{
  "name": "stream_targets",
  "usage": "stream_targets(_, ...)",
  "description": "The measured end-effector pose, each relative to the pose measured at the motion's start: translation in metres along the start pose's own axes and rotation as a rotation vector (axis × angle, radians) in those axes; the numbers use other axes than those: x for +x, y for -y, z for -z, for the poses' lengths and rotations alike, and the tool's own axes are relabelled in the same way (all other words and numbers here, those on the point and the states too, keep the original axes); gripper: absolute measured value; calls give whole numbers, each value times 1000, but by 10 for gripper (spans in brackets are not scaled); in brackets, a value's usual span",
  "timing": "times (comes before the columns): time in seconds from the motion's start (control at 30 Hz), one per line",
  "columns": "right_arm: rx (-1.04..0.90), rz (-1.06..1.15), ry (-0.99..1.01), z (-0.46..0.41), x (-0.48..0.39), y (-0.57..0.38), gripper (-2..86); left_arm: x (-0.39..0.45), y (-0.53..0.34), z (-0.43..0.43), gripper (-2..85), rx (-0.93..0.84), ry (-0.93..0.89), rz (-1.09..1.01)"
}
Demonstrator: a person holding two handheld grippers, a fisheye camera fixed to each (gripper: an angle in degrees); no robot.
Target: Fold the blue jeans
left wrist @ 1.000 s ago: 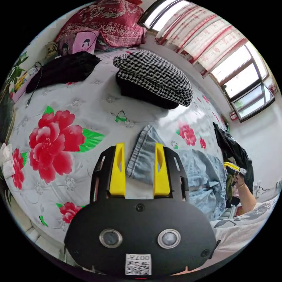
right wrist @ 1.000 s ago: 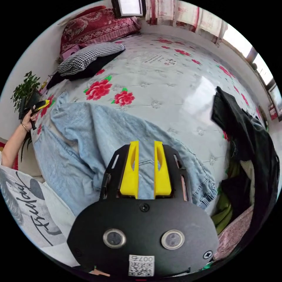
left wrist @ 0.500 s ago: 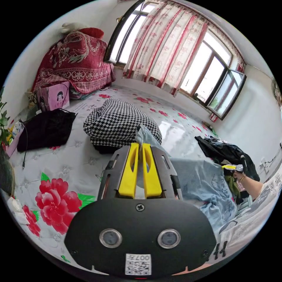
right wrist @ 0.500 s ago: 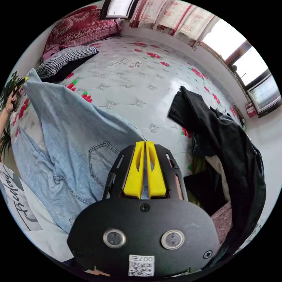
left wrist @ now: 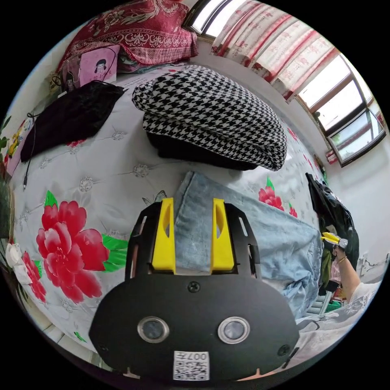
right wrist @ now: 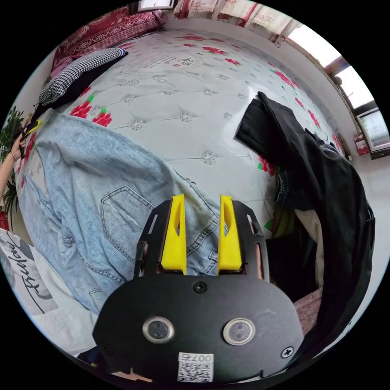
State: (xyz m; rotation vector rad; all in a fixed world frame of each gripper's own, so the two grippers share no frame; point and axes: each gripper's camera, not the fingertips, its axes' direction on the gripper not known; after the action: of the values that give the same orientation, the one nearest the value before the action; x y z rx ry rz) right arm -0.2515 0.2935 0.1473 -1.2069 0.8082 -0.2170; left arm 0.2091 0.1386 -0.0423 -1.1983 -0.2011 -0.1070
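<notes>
In the left gripper view, the left gripper (left wrist: 192,237) is hovering with its jaws spread wide and holding nothing, right over the leg end of the blue jeans (left wrist: 248,239), which are lying flat on the flowered bed (left wrist: 101,162). A folded checked garment (left wrist: 215,113) is sitting just beyond the hem, and a black cloth (left wrist: 69,115) is resting farther off near the red bedding (left wrist: 138,30). The right gripper (left wrist: 334,240) is showing small at the far end of the jeans. In the right gripper view, the right gripper (right wrist: 201,233) is also standing wide and empty above the waist end, near a back pocket (right wrist: 130,215). A heap of dark clothes (right wrist: 321,183) is lying beside it. The jeans appear to be lying doubled lengthwise, leg on leg; the crosswise folds are likely remaining.
</notes>
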Motion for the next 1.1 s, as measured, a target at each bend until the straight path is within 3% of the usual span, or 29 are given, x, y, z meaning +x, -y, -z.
stream_targets(0.1,-85,29,42,-21,-1,17,56,13,20,-22,123,-58,37,-17)
stream_targets(0.2,-134,72,42,-29,-8,27,32,38,32,-32,48,-70,282,-47)
stream_targets(0.33,-59,66,2,-6,-8,27,8,40,43,-15,-1,-112,186,-65)
stream_targets(0.47,73,15,44,39,0,2,2,20,28,85,-7,141,-97,-2)
stream_targets(0.6,212,23,24,104,-16,-49,1,23,-32,222,-7,399,-268,-124)
stream_targets(0.73,294,70,-5,158,-46,-118,2,7,-117,323,-6,516,-274,-181)
stream_targets(0.8,292,110,-12,171,-64,-148,2,-21,-178,362,-3,529,-230,-128)
stream_targets(0.93,175,152,15,153,-105,-210,4,-74,-264,360,10,433,-138,19)
stream_targets(1.0,85,136,106,120,-121,-230,5,-126,-316,317,38,264,-156,262)
stream_targets(1.1,-117,101,200,57,-144,-250,8,-163,-374,296,66,237,-206,524)
